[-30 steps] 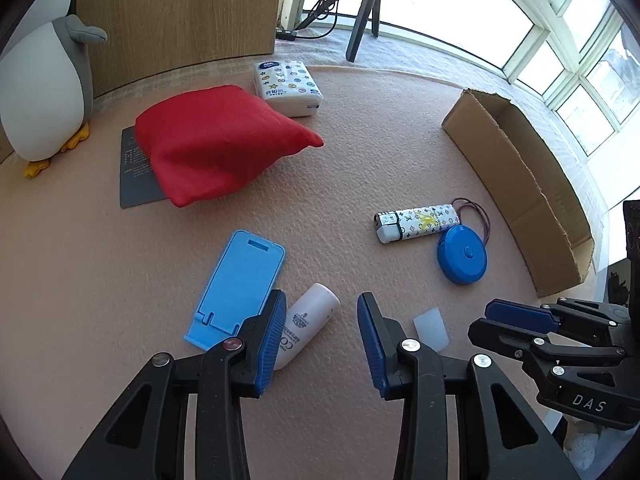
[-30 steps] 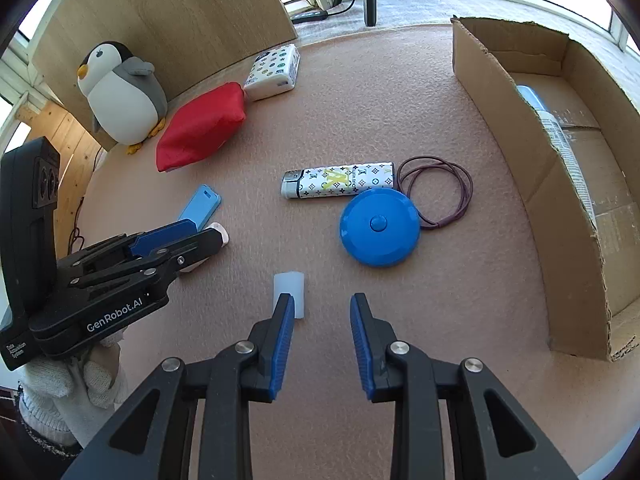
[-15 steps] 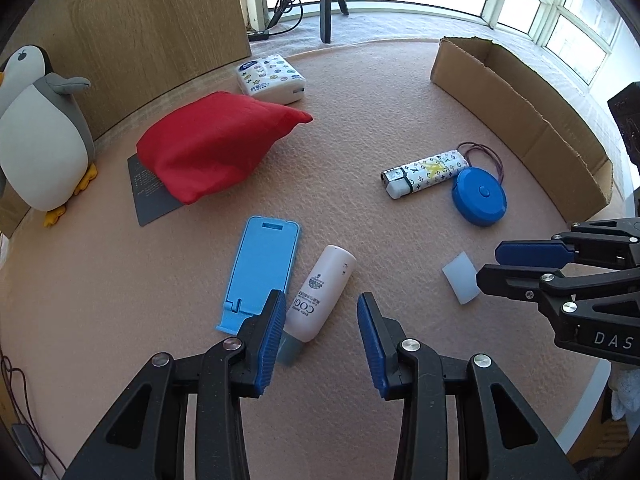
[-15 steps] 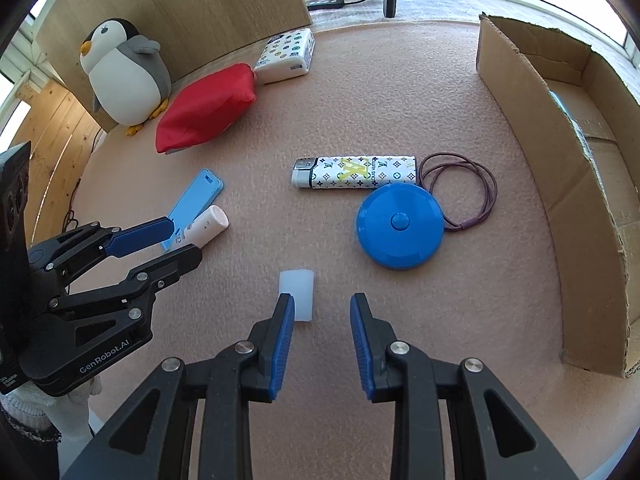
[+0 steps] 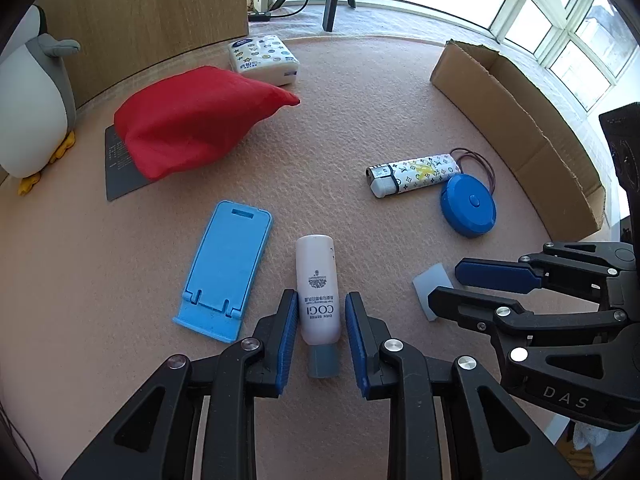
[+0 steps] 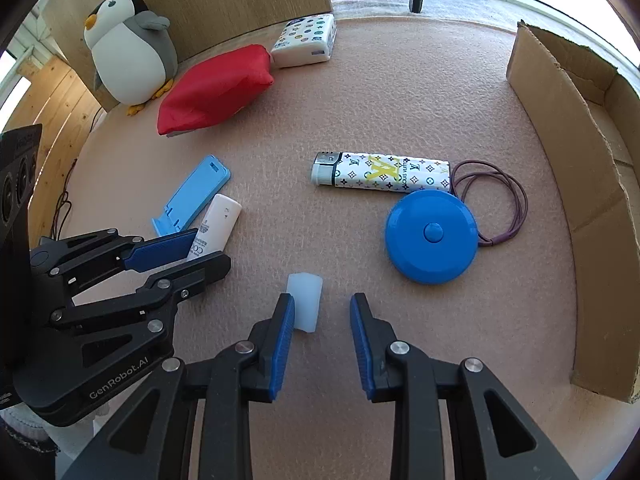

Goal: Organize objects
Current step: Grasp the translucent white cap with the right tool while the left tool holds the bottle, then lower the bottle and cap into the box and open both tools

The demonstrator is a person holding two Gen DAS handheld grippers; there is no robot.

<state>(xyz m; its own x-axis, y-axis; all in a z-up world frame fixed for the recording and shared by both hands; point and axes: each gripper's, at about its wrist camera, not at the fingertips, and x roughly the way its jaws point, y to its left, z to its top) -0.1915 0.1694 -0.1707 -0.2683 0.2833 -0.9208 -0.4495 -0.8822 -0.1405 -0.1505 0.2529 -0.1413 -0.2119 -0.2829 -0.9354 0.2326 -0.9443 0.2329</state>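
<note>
A pale pink tube (image 5: pixel 317 280) with a grey cap lies on the pink felt table (image 5: pixel 360 120), pointing away from me. My left gripper (image 5: pixel 322 310) straddles its lower half. Its jaws are closing, with a thin gap still showing beside the tube. The right wrist view shows the same left gripper (image 6: pixel 188 252) around the tube (image 6: pixel 218 220). My right gripper (image 6: pixel 322 308) is open just above a small translucent white cap (image 6: pixel 305 300), which lies by its left finger. The left wrist view shows that right gripper (image 5: pixel 444 282) over the cap (image 5: pixel 430 280).
A blue phone stand (image 5: pixel 224 268) lies left of the tube. A patterned lighter (image 6: pixel 380 172), a blue round case (image 6: pixel 432 236) and a brown hair band (image 6: pixel 516 200) sit mid-table. An open cardboard box (image 6: pixel 560 152) stands on the right. A red pouch (image 5: pixel 192 120), a tissue pack (image 5: pixel 264 58) and a plush penguin (image 5: pixel 28 100) are at the back.
My left gripper has swung over the tube, which now lies straight between narrower jaws. The right gripper has crept forward, so the white cap now lies beside its left finger.
</note>
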